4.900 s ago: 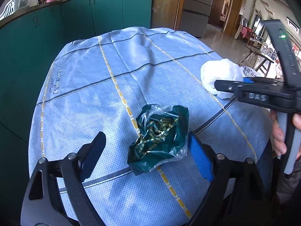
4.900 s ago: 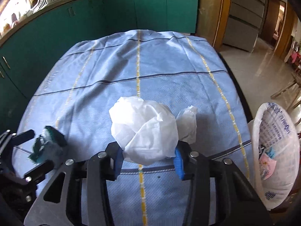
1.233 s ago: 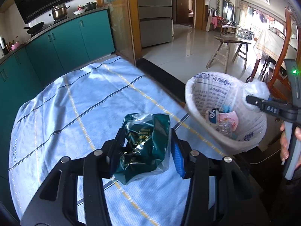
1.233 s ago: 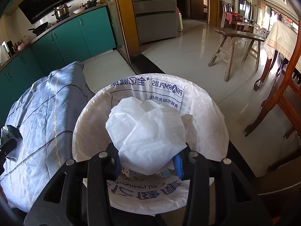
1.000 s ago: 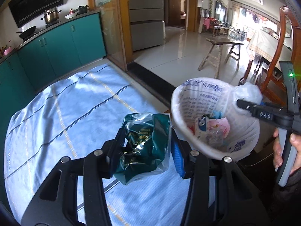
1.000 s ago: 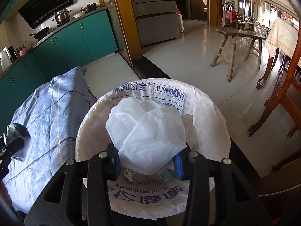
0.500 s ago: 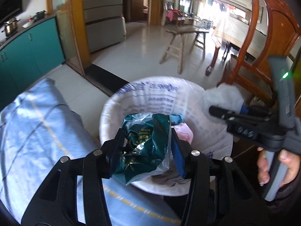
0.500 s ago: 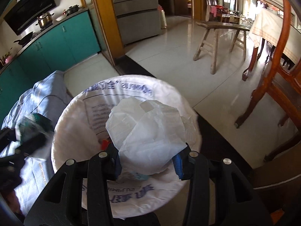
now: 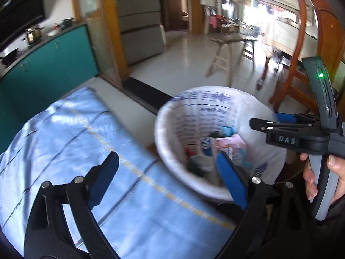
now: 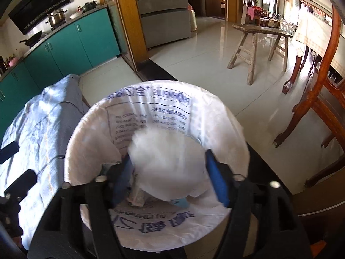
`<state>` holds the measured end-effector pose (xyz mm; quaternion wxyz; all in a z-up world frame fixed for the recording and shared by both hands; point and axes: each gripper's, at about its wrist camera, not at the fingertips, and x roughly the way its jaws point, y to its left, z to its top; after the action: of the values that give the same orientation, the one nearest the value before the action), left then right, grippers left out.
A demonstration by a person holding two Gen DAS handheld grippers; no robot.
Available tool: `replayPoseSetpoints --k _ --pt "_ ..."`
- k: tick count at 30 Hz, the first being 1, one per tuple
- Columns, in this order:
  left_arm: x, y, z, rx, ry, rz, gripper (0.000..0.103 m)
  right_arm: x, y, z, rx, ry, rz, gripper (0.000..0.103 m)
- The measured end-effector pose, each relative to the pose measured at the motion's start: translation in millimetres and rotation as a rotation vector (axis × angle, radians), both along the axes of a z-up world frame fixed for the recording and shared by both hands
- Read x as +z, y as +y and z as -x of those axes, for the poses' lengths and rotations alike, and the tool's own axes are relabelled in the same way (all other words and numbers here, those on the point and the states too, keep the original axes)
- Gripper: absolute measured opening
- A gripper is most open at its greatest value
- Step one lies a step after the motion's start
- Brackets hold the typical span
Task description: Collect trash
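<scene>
the bin liner [image 10: 151,99] is thin, crinkly white plastic with blue print. the tablecloth [image 9: 71,133] is soft, matt woven cloth. glossy floor tiles [image 10: 211,64] mirror the light; the chair [image 10: 319,99] is polished reddish wood, the stool [image 10: 256,43] rough and unvarnished.

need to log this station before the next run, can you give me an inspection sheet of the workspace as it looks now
surface: table under a blue striped cloth; nothing seen lying on the visible part.
job's things: trash bin with a white printed liner beside the table, mixed trash inside; white crumpled tissue, blurred, over the bin between the right tool's pads.
clutter: nothing seen.
grippers: left tool opening, nothing between its pads; right tool opening above the bin, tissue not clearly pressed.
cables: nothing seen.
surroundings: teal cabinets, wooden bench, wooden chair, tiled floor.
</scene>
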<state>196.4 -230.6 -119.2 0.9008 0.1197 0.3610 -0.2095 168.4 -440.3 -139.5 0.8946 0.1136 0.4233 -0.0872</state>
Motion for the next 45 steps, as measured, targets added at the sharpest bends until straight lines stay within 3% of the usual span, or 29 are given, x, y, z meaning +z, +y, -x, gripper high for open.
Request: replayPoseSetpoints --k 5,9,16,22,25,27,33,45 --pt "7 44 10 0.096 -0.011 0.015 0.093 9 9 4 -0.007 -0.027 -0.020 0.087" --pt "14 80 25 0.173 -0.031 0.036 0.096 22 18 14 -0.006 -0.067 -0.033 0.092" --pt "35 136 55 0.284 -0.069 0.065 0.099 56 54 36 0.031 -0.172 0.033 0.095" --pt "59 167 87 0.371 -0.117 0.052 0.099 83 110 49 0.137 -0.240 0.104 0.097" --pt "77 177 105 0.382 -0.159 0.038 0.099 97 135 58 0.168 -0.247 0.194 0.099" --pt "92 183 121 0.381 -0.199 0.044 0.099 115 149 72 0.187 -0.300 0.238 0.099" --pt "132 195 163 0.375 -0.307 0.091 0.100 167 166 117 0.218 -0.445 0.259 0.099" --pt "159 206 199 0.370 -0.388 0.156 0.100 209 178 174 0.216 -0.567 0.333 0.100"
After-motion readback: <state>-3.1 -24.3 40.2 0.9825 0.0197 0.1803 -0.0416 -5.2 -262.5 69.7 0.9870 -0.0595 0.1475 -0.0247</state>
